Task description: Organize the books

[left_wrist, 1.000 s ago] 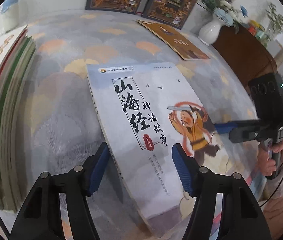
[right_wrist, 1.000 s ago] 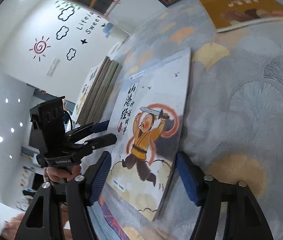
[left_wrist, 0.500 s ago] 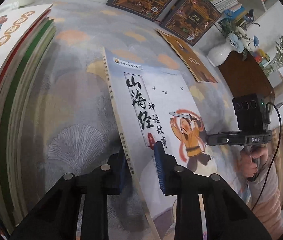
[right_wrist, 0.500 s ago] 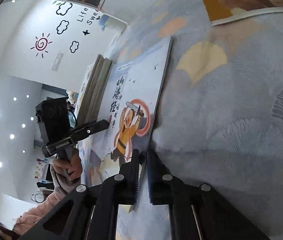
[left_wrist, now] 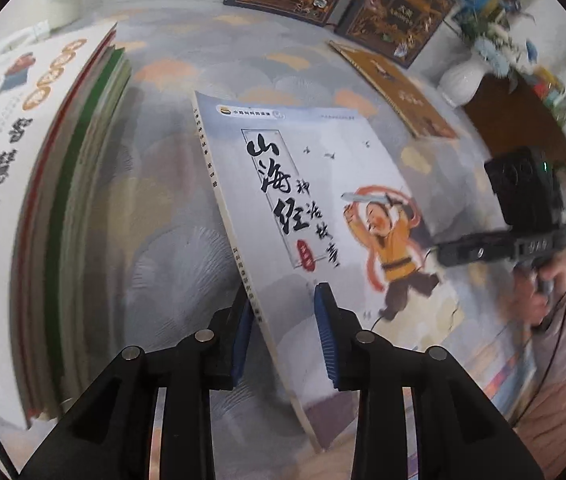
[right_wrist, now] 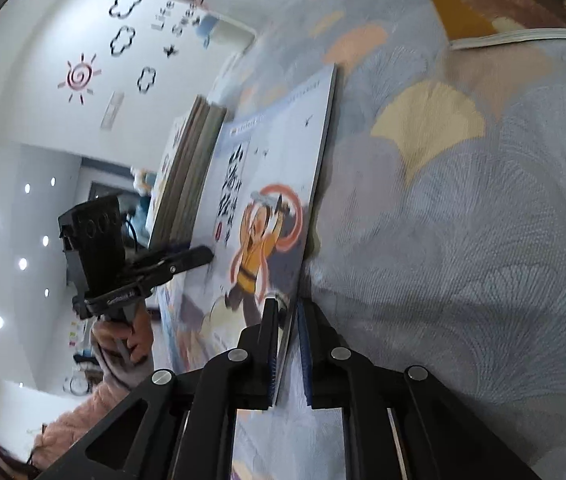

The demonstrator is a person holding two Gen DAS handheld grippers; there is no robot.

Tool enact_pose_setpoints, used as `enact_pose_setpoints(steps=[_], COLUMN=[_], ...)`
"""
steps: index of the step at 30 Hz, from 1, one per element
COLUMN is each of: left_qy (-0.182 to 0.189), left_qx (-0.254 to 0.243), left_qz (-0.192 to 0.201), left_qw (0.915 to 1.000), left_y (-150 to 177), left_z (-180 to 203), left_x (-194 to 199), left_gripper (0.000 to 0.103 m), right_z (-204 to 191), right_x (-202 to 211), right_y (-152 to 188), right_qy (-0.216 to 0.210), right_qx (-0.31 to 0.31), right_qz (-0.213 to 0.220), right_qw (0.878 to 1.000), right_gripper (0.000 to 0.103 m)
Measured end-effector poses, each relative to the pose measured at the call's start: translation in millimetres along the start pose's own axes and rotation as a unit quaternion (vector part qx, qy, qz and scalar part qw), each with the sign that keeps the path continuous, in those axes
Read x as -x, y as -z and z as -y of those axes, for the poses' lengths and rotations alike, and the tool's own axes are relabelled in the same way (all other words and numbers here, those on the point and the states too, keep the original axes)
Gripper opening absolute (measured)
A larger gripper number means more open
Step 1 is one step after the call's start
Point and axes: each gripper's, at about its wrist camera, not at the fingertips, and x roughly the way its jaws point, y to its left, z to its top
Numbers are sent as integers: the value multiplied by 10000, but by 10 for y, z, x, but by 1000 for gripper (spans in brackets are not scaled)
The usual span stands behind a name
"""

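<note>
Left wrist view: the left tongs (left_wrist: 283, 328) point steeply down, straddling the spine edge of the pale grey-white paperback picture book with black brush lettering and an orange-robed figure (left_wrist: 323, 208). Their jaws are opening; one blue pad sits under the spine, the other stands just clear above the cover, so the book is between them but not visibly pinched. The book tilts, its spine side lifted off the grey fan-patterned cloth surface (left_wrist: 163, 240). Left of the tongs rises a stack of thin books (left_wrist: 63, 200); far ahead lies a flat brown book (left_wrist: 399, 92). To the right, the right tongs (left_wrist: 441, 254) reach the book's opposite edge, with a hand (left_wrist: 539, 292) on their handle.

Right wrist view: the right tongs (right_wrist: 288, 320) slant moderately down and are clamped tight on the book's (right_wrist: 271, 184) near edge. Only here does the left hand (right_wrist: 123, 336), in a pink fuzzy sleeve (right_wrist: 95, 404), show.
</note>
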Motion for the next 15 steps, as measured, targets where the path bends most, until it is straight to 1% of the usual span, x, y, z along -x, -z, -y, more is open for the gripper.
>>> enact_pose_setpoints(steps=[2,4,6,9,11,14,15], left_qy=[-83,-132,-29,163,167,140,174], left_qx=[-51,-167,-145,-88,-93,-14,83], left_qz=[-43,-55,-93,-88,-51,29,41], left_qw=[9999,9998,9998,9998,9998,9999,9998], left_y=[-14,-28,-43,-48,-33,-21,-27], left_z=[-1,5,-46,-114,-104,-84,-89], left_x=[0,-24,-35,-39,-39,-28,-24], left_gripper=[31,31,31,31,30,29,29], right_z=[40,14,-8,4,-32,-100,-151], right_x=[-26,-69,-100,-136,-150,-129,-126], right_y=[-51,-120,-161,-209,-212,-135,-107], right_qy=[-160,-130,-126,-246,-200,27,138], right_qx=[-142,-107,-22,-9,78,128,181], right_qz=[-15,-70,-91,-47,81,346,405], right_qw=[9998,9998,9999,9997,9997,9993,9989], right_gripper=[8,8,8,8,8,10,13])
